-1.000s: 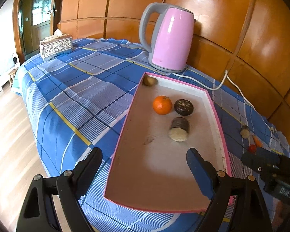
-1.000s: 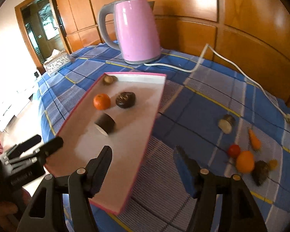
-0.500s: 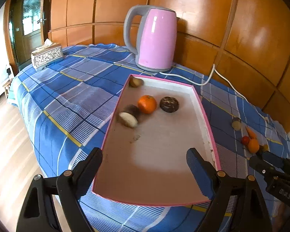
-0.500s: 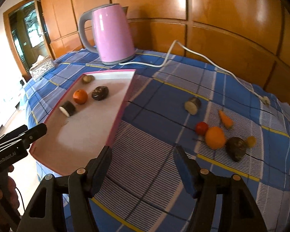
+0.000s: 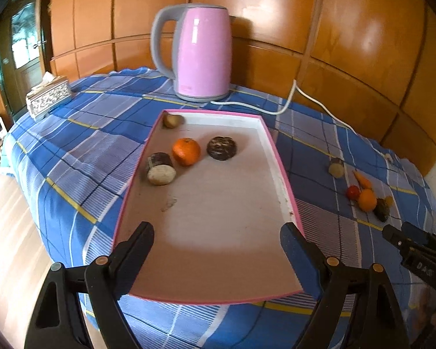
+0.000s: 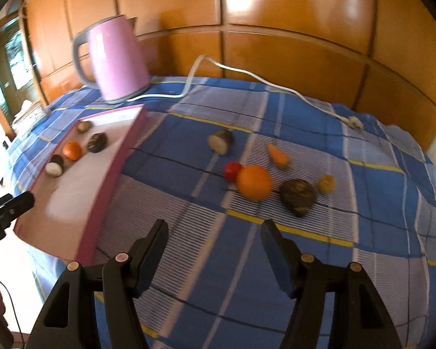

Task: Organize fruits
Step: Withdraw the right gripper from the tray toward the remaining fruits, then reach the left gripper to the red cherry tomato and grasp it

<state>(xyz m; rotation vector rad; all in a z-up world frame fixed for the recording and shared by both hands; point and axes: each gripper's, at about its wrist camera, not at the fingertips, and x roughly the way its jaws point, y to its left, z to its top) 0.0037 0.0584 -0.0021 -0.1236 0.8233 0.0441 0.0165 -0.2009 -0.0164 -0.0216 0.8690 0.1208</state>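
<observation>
Likely the orange point(image 6: 253, 182) on the cloth point(image 6: 189, 110), right of the tray point(image 5: 276, 157), is firm but rolls; grip across its middle. A tomato point(image 6: 232, 171) touches it and a dark fruit point(image 6: 298, 197) lies near. Both the right gripper point(image 6: 213, 244) and the left gripper point(image 5: 216, 242) are spread, empty.

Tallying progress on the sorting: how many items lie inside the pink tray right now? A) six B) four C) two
B: the pink tray holds four: a small brown one at the far corner, an orange, a dark round one and a cut cylinder piece.
</observation>
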